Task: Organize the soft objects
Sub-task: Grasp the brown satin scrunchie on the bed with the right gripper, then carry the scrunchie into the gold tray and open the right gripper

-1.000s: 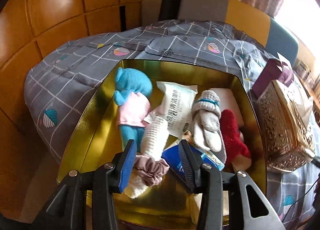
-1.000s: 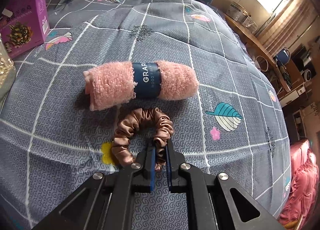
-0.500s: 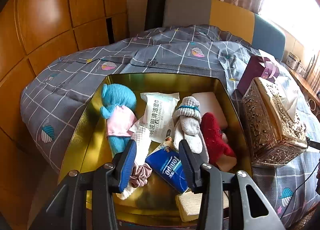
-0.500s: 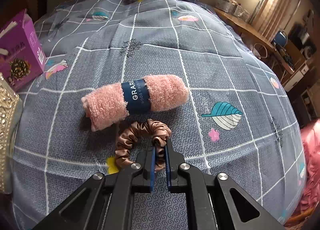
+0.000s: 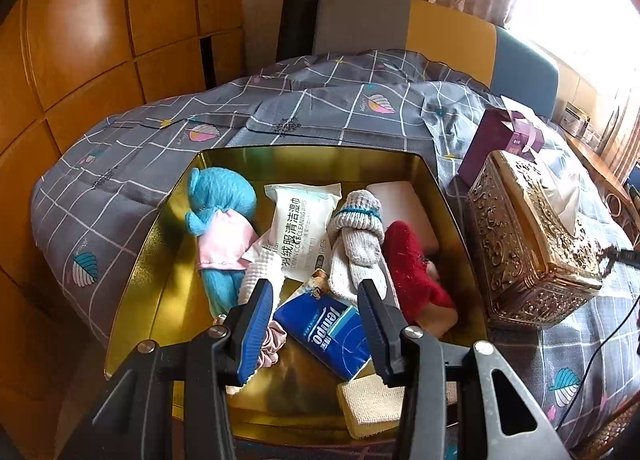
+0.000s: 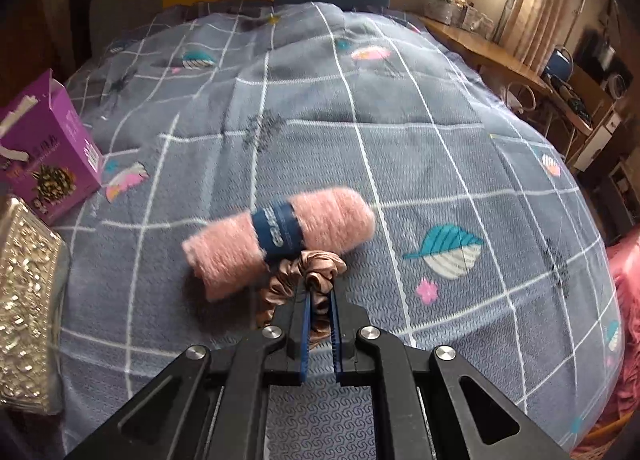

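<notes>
My right gripper (image 6: 320, 292) is shut on a brown satin scrunchie (image 6: 316, 264), which hangs lifted off the grey quilt (image 6: 360, 120). Just behind it lies a rolled pink towel (image 6: 332, 220) with a dark blue band. In the left wrist view, my left gripper (image 5: 316, 292) hovers open and holds nothing above a gold tin box (image 5: 160, 260). Inside lie a blue plush doll (image 5: 222, 216), a white wipes pack (image 5: 298, 228), grey socks (image 5: 356, 236), a red sock (image 5: 412, 264), a blue tissue pack (image 5: 328, 328) and a pink scrunchie (image 5: 272, 344).
An ornate gold tissue box (image 5: 532, 240) stands right of the tin, with a purple carton (image 5: 500, 140) behind it; both show at the left edge in the right wrist view, the purple carton (image 6: 48, 152) above the ornate box (image 6: 24, 300). Wooden panelling (image 5: 80, 60) runs on the left, a cluttered desk (image 6: 500, 56) on the right.
My right gripper has lifted the brown scrunchie off the quilt and drawn back, so the pink towel looks farther. The left view has tilted up a little over the tin.
</notes>
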`<state>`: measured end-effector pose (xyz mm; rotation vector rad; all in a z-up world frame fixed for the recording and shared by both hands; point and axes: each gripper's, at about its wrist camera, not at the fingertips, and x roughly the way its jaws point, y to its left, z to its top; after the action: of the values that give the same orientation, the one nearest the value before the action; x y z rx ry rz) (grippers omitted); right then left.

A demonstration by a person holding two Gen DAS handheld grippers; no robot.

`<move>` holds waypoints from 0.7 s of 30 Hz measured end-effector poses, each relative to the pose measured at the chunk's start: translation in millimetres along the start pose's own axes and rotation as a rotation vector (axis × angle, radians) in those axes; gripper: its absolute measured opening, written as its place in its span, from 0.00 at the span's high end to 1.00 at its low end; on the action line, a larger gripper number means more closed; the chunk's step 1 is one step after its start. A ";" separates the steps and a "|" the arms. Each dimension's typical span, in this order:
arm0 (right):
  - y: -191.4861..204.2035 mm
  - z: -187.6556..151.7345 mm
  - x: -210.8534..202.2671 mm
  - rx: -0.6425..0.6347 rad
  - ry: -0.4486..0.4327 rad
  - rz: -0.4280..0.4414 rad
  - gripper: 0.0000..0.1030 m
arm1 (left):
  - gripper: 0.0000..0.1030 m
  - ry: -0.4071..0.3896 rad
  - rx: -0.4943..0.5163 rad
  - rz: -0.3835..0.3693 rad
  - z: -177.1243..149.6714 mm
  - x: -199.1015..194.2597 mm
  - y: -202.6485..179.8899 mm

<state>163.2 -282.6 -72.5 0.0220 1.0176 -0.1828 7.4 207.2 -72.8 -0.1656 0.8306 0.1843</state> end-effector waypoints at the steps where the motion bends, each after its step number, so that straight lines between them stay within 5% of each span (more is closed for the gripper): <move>1: 3.0 4.1 -3.9 -0.003 -0.008 0.004 0.92 | 0.57 0.001 0.000 -0.002 -0.4 -0.1 0.4; 11: 55.0 55.6 -54.3 -0.064 -0.114 0.196 0.92 | 0.57 0.005 -0.021 -0.007 -3.5 2.9 7.8; 21: 168.1 76.2 -109.9 -0.215 -0.182 0.434 0.92 | 0.57 -0.017 -0.061 0.030 0.6 -3.1 26.1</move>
<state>198.5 -109.5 49.5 0.0297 0.8245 0.3154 -0.1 232.4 -72.1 -0.2084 0.8118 0.2390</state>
